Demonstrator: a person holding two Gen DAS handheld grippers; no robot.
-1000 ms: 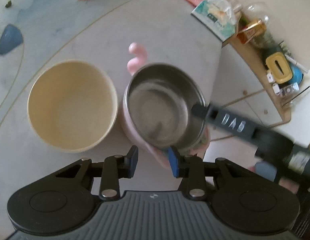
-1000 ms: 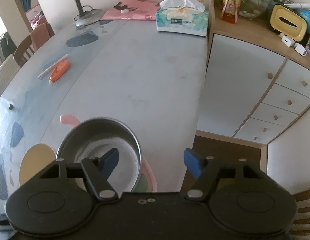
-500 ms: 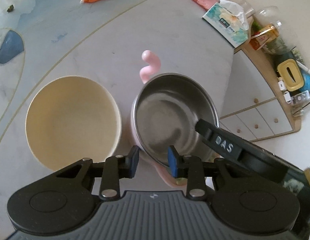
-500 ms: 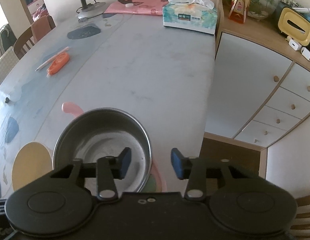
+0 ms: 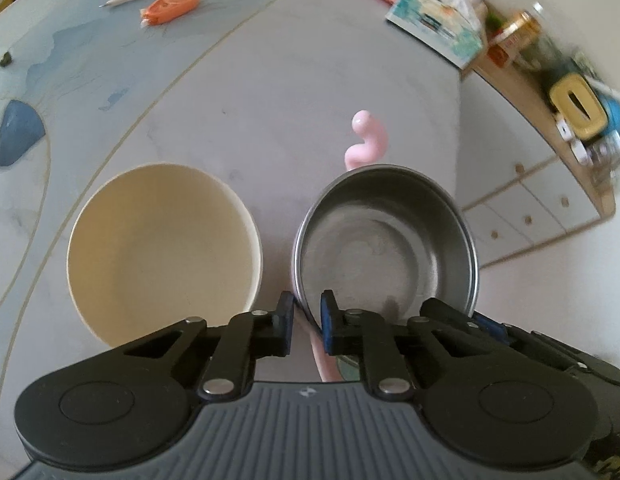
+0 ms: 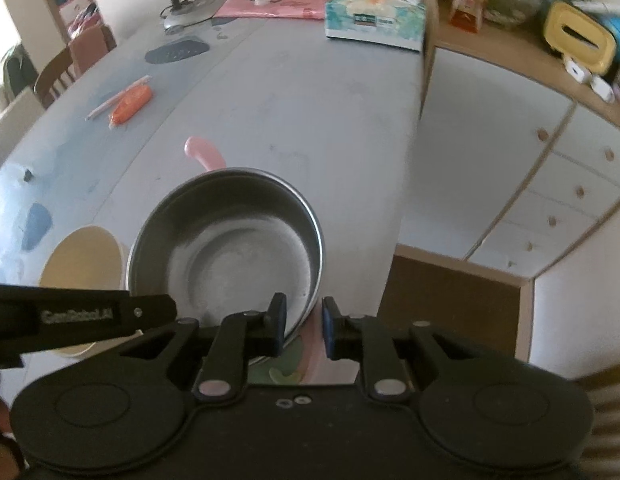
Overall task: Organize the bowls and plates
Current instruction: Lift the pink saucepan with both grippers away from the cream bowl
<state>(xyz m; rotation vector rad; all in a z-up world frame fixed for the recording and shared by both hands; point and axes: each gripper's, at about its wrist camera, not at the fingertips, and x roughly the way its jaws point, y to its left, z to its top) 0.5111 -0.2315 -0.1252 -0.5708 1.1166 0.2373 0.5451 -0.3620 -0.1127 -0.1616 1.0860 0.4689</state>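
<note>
Both grippers, left and right, clamp the steel bowl's rim, hiding most of the pink plate.

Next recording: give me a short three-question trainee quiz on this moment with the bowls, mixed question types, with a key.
1. True or false: the cream bowl is nested inside the steel bowl.
2. What does the steel bowl rest on? A) the pink dish with the curly handle; B) the cream bowl; C) a folded towel.
3. Fill in: the fingers of the left claw and of the right claw each straddle the steel bowl's near ____.

Key: 1 false, they stand side by side; 2 A; 3 rim.
</note>
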